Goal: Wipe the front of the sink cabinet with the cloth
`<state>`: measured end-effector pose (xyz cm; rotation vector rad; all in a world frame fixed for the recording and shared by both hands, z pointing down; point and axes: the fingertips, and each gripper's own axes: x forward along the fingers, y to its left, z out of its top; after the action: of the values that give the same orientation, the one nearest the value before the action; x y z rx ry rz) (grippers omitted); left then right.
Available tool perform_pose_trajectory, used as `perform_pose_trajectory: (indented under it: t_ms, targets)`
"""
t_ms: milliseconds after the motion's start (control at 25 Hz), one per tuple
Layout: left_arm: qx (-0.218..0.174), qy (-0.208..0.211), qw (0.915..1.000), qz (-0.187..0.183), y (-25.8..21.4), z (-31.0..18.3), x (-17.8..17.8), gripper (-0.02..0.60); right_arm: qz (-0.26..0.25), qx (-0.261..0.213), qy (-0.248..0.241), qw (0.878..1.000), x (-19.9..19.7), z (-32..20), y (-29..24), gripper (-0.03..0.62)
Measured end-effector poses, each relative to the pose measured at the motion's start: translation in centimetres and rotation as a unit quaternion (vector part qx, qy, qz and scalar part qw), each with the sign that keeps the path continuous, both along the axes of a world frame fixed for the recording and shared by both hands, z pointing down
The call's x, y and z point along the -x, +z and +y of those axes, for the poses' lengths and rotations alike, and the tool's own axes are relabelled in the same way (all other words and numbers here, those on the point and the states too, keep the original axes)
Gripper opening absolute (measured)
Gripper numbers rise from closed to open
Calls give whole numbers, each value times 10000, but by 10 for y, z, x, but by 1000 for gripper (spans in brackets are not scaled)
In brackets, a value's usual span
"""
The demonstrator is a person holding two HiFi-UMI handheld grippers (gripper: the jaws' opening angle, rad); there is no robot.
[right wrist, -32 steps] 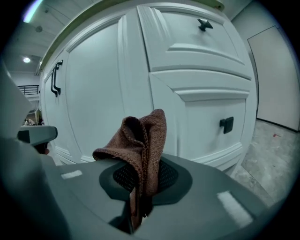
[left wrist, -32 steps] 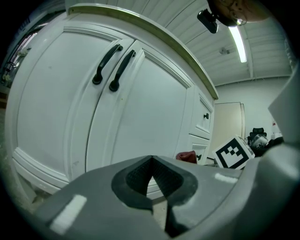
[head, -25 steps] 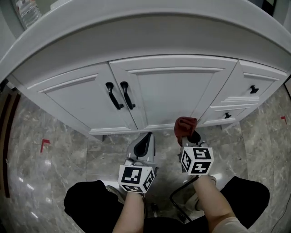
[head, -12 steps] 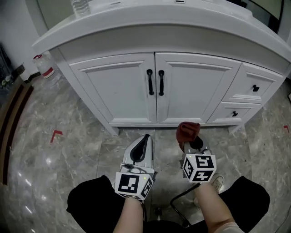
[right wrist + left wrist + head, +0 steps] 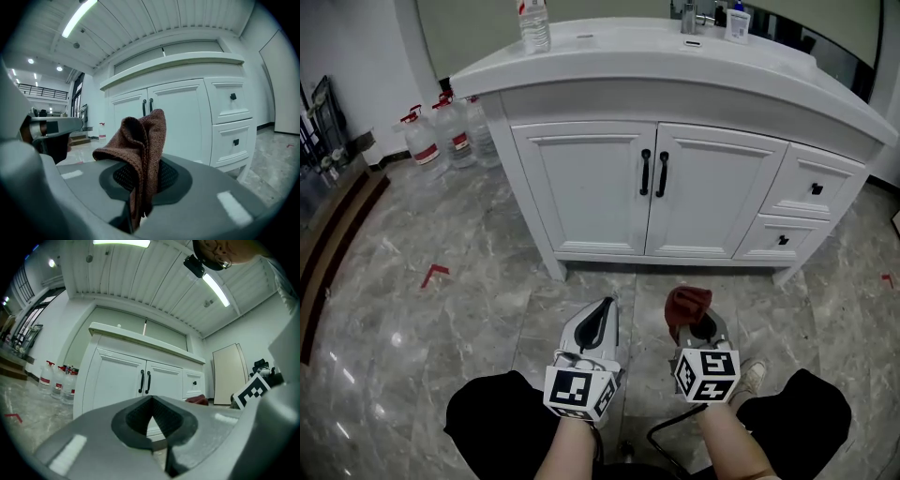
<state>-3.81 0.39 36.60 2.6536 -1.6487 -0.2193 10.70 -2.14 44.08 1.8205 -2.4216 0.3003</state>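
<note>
Compared with a second ago, I've pulled well back. The sink cabinet [image 5: 591, 192] filled the top of the head view then; now I can see all of it, countertop included, with a clear bottle [image 5: 534, 23] near the top's left edge and the faucet [image 5: 689, 14] toward its back edge. Water jugs [image 5: 427, 141] have come into view on the floor past the cabinet's left corner. A red tape mark [image 5: 434, 274] sits on the marble floor [image 5: 412, 356] out to the left. Both grippers stay low in the frame, well short of the cabinet front. The left gripper [image 5: 602, 309] is closed on nothing, its jaws meeting at the tip with only the white doors and black handles [image 5: 145, 381] showing through the gap behind. The right gripper [image 5: 695, 325] is still clamped on the cloth [image 5: 686, 302]. That cloth [image 5: 140, 136] is reddish-brown with a nubbly woven texture. It's bunched into a fold that stands above the jaws and flops to the left, with its lower part pinched down between the pads. It hangs in the air apart from the cabinet, roughly in line with the right door and the two drawers [image 5: 811, 187].
</note>
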Motion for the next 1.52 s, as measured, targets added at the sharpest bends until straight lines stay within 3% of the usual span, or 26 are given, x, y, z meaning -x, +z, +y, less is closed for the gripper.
perform_pose_trajectory:
  t_ms: [480,1520]
  targets:
    - [65,179,9998,65,9,46,9,1,44,-190,-28,9998,14,45,-12,78]
    - [181,349,9992,1,25,40,-4,1,116,-6,44,9999,14,46,2,78]
